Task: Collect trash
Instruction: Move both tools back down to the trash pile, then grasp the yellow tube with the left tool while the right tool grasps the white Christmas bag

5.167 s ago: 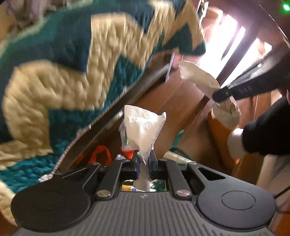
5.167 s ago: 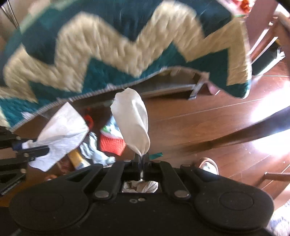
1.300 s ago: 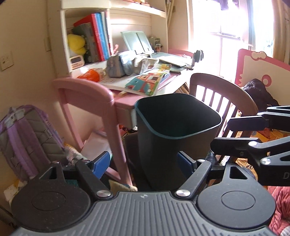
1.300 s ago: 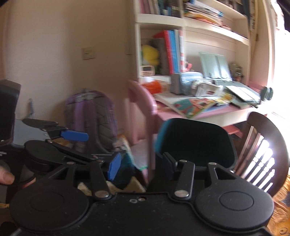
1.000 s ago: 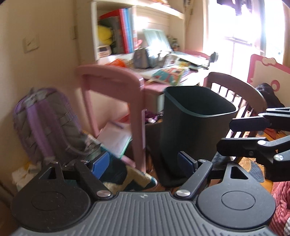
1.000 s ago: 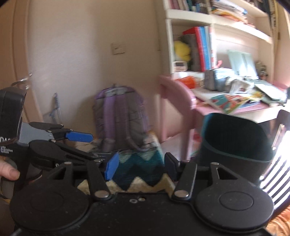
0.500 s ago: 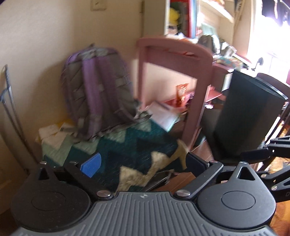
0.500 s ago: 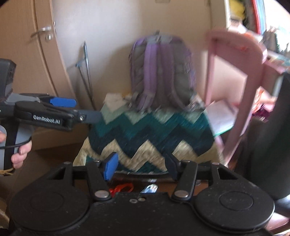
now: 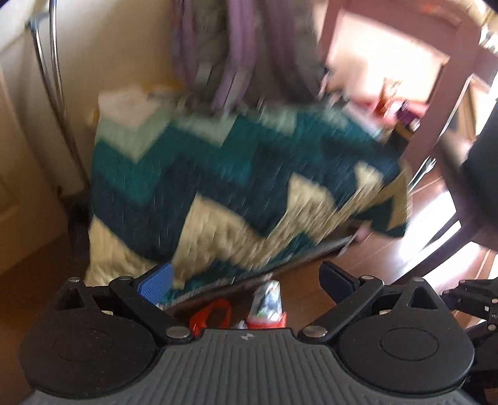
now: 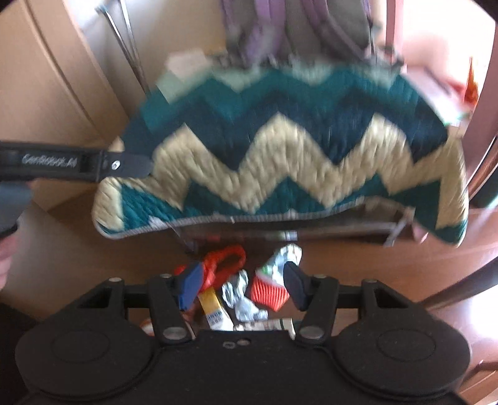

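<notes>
- left gripper [image 9: 246,277]: black two-finger tool with blue pad on one finger, jaws spread wide, holding nothing; seen from the right wrist view as a black bar with white lettering entering at far left [image 10: 74,165], a bit of the person's hand under it.
- thin chrome metal tube frame [image 9: 53,78] leaning by the cream wall at left, blurred.
- teal, navy and cream zigzag quilted blanket [image 10: 280,149] draped over a low support, its bound edge hanging above the floor; fills the middle of both views [image 9: 218,187], motion-blurred.
- purple and grey backpack [image 10: 289,28] stands above/behind the blanket, only lower part in frame.
- trash pile on the brown wooden floor [image 10: 62,258] just under the blanket's front edge, between the right fingers:
- red-orange plastic loop [image 10: 224,261], left part of pile; also in left view [image 9: 211,314].
- yellow wrapper with blue-white end [image 10: 214,308], below the loop, near the tool body.
- crumpled silver foil wrapper [image 10: 242,299], middle of pile, touching the red one.
- red ribbed snack packet with silver-green top [image 10: 274,280], right part of pile, close to the dark right finger; in left view [image 9: 267,308].
- right gripper [image 10: 239,286]: black, one blue pad and one dark pad, jaws moderately apart, empty, hovering over the pile.
- pink wooden chair frame [image 9: 442,109] at right of left view, bright light through it.
- dark bin-like shape [image 9: 479,187] at far right edge, too blurred to tell more.
</notes>
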A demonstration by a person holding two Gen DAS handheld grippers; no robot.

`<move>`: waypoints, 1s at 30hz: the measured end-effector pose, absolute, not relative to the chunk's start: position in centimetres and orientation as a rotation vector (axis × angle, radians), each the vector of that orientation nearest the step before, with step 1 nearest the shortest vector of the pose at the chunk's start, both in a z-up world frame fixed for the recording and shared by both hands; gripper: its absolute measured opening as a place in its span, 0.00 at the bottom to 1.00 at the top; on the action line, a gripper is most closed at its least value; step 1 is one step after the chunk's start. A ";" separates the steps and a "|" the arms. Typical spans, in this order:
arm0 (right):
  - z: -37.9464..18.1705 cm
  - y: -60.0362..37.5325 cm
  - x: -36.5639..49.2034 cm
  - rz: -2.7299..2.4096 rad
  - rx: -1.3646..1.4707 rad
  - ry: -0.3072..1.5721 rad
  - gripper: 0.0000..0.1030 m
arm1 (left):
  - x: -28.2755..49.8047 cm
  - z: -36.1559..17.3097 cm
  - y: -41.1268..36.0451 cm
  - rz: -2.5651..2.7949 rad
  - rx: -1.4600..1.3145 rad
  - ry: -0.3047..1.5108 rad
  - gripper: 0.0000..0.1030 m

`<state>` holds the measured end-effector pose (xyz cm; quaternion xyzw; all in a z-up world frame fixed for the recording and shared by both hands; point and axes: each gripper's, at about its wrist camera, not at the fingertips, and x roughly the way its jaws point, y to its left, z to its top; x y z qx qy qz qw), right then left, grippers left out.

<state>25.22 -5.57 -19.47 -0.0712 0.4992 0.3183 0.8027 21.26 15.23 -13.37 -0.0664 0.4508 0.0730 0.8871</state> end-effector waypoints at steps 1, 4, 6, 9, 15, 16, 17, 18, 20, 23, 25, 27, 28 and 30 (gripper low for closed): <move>-20.9 -5.2 25.6 0.670 -0.166 1.085 0.55 | 21.5 -14.8 15.3 0.169 -0.145 0.963 0.98; -25.0 -4.1 26.4 0.641 -0.219 1.129 0.55 | 22.1 -19.6 15.4 0.254 -0.170 1.033 0.98; -27.6 -3.5 26.8 0.645 -0.249 1.160 0.55 | 22.7 -23.2 15.3 0.303 -0.189 1.099 0.98; -31.4 -3.0 27.7 0.642 -0.302 1.206 0.55 | 23.2 -28.2 15.2 0.347 -0.193 1.189 0.98; -39.4 -2.4 29.1 0.626 -0.423 1.330 0.55 | 23.9 -36.5 16.5 0.409 -0.308 1.371 0.98; -40.6 -2.4 29.3 0.627 -0.443 1.352 0.54 | 23.9 -37.6 16.9 0.421 -0.342 1.385 0.98; -41.8 -2.4 29.4 0.629 -0.452 1.378 0.54 | 23.9 -39.0 17.4 0.429 -0.376 1.405 0.98; -42.9 -2.5 29.7 0.625 -0.455 1.404 0.54 | 23.8 -40.2 17.6 0.436 -0.400 1.431 0.98; -44.9 -2.6 30.2 0.619 -0.449 1.452 0.54 | 23.8 -42.8 18.3 0.452 -0.453 1.483 0.98; -47.7 -2.8 30.7 0.617 -0.457 1.506 0.54 | 23.6 -46.3 19.2 0.476 -0.537 1.555 0.98; -49.6 -3.0 30.9 0.622 -0.471 1.554 0.54 | 23.4 -48.3 19.3 0.478 -0.571 1.596 0.98; -51.2 -3.3 30.9 0.625 -0.482 1.589 0.54 | 23.5 -50.3 19.0 0.479 -0.590 1.630 0.98; -52.0 -3.4 30.8 0.625 -0.482 1.605 0.54 | 23.4 -51.1 19.0 0.483 -0.597 1.641 0.98; -53.1 -3.5 30.6 0.631 -0.471 1.641 0.54 | 23.4 -52.4 19.1 0.479 -0.616 1.657 0.98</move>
